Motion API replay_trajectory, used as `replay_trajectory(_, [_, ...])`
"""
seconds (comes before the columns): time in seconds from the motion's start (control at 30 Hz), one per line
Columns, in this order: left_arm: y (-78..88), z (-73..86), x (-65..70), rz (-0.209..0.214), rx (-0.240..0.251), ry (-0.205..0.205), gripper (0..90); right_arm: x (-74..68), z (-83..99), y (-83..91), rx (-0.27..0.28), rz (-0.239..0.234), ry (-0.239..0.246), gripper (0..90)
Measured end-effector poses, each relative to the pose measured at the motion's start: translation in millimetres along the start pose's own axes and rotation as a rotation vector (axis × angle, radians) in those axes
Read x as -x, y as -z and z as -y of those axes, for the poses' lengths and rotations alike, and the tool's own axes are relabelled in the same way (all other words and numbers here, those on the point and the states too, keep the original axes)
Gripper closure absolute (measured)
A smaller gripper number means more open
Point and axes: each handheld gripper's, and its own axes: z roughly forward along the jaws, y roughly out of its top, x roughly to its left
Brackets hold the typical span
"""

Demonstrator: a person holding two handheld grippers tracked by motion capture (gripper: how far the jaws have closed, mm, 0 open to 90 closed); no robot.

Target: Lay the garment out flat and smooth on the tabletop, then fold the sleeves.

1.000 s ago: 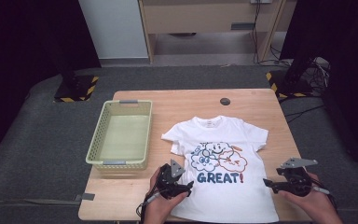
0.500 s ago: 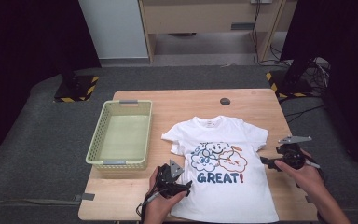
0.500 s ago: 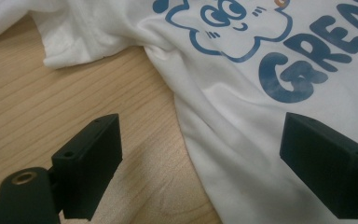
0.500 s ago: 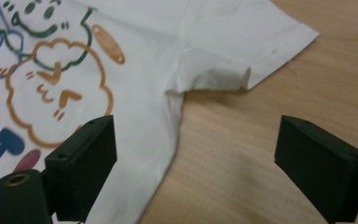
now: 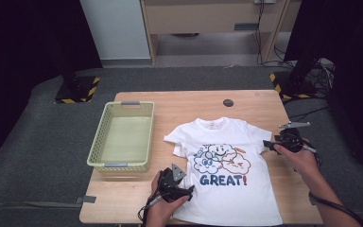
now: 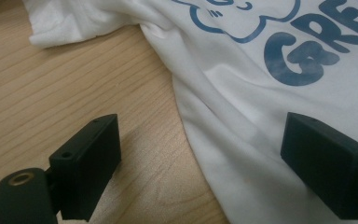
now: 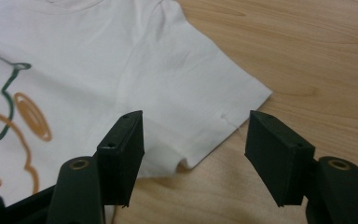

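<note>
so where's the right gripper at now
In the high view the right gripper sits at the right sleeve of the white t-shirt, jaws open around the sleeve's hem.

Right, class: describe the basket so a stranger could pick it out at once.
Start at the wooden table. On its left side, beside the white T-shirt, stands the basket. It is pale green, rectangular and lattice-walled, the one container there.
</note>
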Motion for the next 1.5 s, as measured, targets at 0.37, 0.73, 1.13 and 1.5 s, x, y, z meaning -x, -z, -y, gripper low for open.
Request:
replay_trajectory(0.37, [-0.6,3.3,-2.0,0.015,0.022,0.009,11.3,16.3,-16.0,-31.0,0.017,0.025,-0.061,30.5])
replay_trajectory(0.73, [-0.9,5.3,-3.4,0.022,0.038,0.002,11.0,21.1,-13.9,-49.2,0.017,0.047,-0.078,33.8])
replay_trajectory(1.13, [-1.0,6.6,-3.9,0.024,0.049,-0.002,11.0,10.8,-21.4,-54.5,0.011,0.010,-0.045,58.2])
replay_trajectory(1.5, [-2.0,6.4,-5.0,0.020,0.055,0.000,10.9,9.7,-36.7,-38.6,-0.047,0.029,-0.072,85.8])
